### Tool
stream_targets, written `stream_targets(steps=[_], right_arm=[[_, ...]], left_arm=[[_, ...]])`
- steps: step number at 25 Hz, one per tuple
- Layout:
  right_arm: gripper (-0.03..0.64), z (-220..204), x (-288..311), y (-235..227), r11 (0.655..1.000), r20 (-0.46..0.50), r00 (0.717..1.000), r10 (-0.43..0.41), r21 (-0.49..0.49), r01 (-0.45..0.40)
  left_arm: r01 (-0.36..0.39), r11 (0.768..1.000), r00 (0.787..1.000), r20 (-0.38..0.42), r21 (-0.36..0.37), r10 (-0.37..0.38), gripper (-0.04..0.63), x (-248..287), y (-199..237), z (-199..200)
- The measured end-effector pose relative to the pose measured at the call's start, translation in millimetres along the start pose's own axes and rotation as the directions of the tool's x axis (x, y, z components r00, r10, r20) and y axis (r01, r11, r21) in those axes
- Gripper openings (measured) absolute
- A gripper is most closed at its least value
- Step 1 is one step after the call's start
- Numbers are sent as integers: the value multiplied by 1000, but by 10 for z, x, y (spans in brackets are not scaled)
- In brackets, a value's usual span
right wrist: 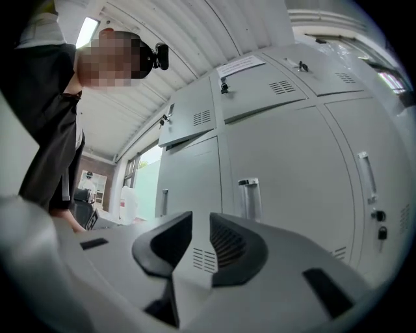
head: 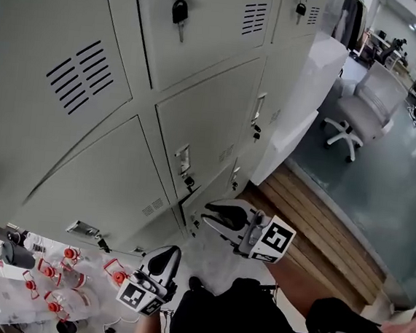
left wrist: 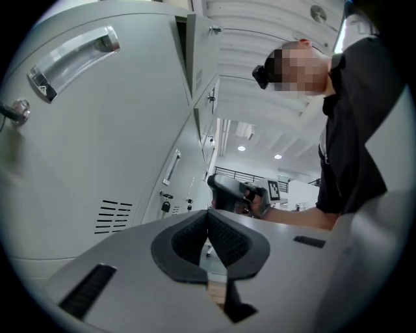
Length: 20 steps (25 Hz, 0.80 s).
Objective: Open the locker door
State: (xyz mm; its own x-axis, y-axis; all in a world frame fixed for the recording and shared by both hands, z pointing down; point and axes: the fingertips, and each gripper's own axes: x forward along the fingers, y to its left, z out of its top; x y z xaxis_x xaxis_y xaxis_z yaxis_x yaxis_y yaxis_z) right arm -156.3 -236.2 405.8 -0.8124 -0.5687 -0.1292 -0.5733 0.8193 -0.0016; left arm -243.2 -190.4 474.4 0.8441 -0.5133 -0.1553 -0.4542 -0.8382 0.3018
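Grey lockers [head: 125,117] fill the head view, several with keys in their locks [head: 181,9]. My right gripper [head: 208,213] points at a low locker door [head: 196,139] with a small handle [head: 184,160], close to its edge and not touching it. Its jaws stand open with nothing between them [right wrist: 201,227], and a door with a handle [right wrist: 249,195] lies ahead. My left gripper [head: 170,252] hangs lower, near the bottom row. Its pads meet, shut on nothing [left wrist: 208,218]. In the left gripper view, the right gripper [left wrist: 227,192] shows beyond it, held by a hand.
Bottles with red caps [head: 57,287] sit in a white rack at the lower left. A wooden step [head: 327,225] runs along the right, with a white office chair [head: 363,111] on the grey floor beyond. A white block [head: 311,84] stands beside the lockers.
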Motion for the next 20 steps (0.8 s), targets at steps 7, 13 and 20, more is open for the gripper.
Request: stream_targets(steps=[7,13,20], right_arm=[[124,187,367,-369,999,-34,999,19,-45,-21],[124,159,577,-601,998,-83,995,47,-46,-51],[109,158,721,-690,993,-104,990,90,-64,-97]], left_arm=[[-1,1000,1000,-11,21,1,15,2,208,-33],[-31,999,1000,-1,19,31,15,163,253,-26],[-55,998,998,-1,-3,55,15,283,361,-63]])
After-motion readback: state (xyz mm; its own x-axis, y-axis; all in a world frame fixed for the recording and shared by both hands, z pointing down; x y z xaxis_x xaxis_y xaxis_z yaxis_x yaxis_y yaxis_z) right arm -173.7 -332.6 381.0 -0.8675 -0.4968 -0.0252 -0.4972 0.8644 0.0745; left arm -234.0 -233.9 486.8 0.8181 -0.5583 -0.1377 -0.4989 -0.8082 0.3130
